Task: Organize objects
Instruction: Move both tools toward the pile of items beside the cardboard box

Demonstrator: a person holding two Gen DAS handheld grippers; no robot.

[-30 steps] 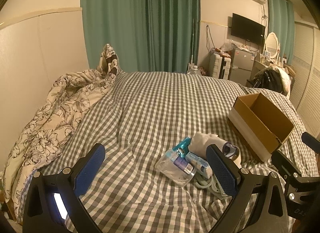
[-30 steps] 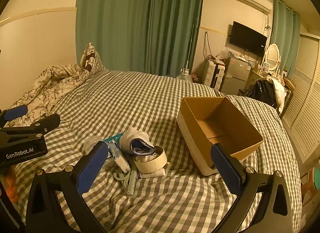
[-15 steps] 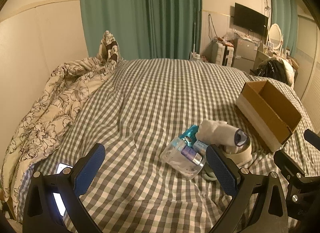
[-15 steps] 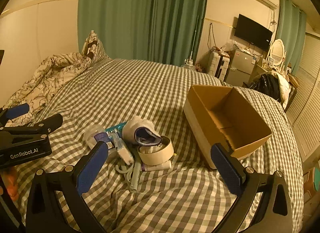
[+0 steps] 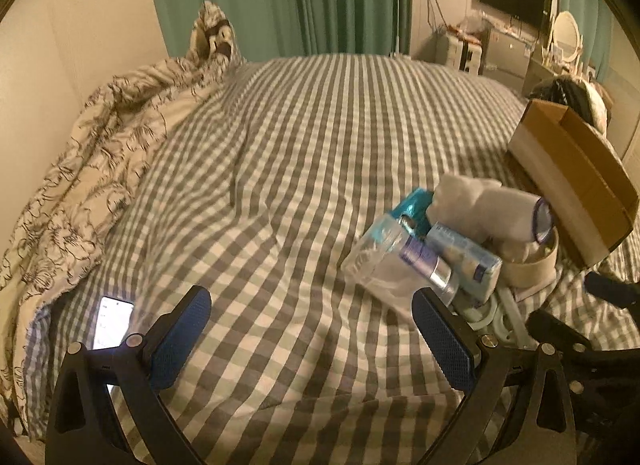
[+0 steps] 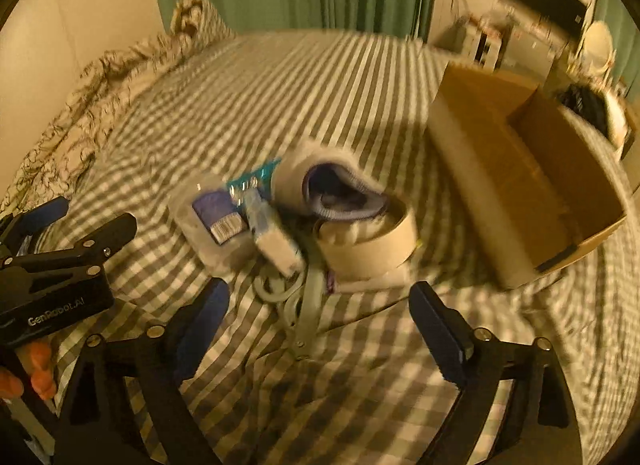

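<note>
Right wrist view: cardboard box (image 6: 520, 185) at upper right looks empty (far corner hidden); pile (image 6: 296, 221) at centre untouched. Right gripper (image 6: 320, 329) and left gripper (image 5: 308, 341) both spread, holding nothing.

Both claws lower, nearer clutter pile (image 6: 288, 221); right claw (image 6: 316, 309) above scissors (image 6: 296, 297).

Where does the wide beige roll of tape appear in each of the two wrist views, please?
Left wrist view: the wide beige roll of tape lies at right of centre, mostly hidden behind the rolled grey sock.
Right wrist view: it lies just right of centre, with the sock's open end resting on it.
Shared landmark: the open brown cardboard box, to the right of the tape in both.
</note>
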